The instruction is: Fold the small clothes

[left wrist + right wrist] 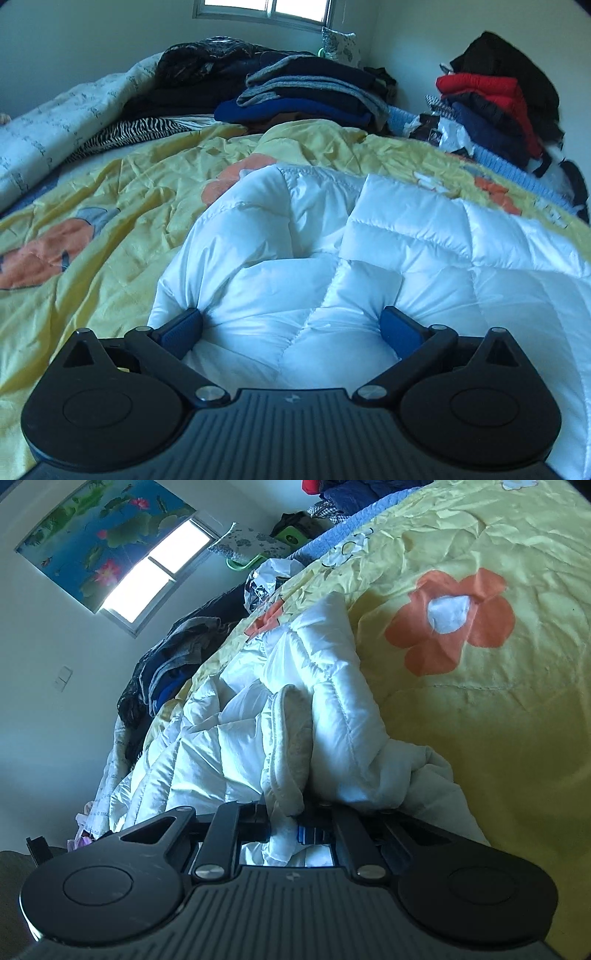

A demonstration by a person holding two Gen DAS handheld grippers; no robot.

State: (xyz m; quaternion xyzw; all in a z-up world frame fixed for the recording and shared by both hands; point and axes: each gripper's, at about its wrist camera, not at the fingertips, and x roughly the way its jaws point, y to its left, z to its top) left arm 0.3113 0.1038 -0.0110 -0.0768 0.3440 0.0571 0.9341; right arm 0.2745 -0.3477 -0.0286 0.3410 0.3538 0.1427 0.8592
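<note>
A white quilted puffer jacket lies on the yellow flowered bedspread. My left gripper has its blue pads wide apart, pressed into a bulge of the jacket that fills the gap between them. In the right wrist view the jacket lies bunched, with a cream fleece-lined edge. My right gripper is shut on that edge of the jacket, close to the bedspread.
Stacks of folded dark, grey and blue clothes sit at the back of the bed. A pile of red, navy and black clothes stands at the back right. A white blanket lies at the left. A window is in the wall.
</note>
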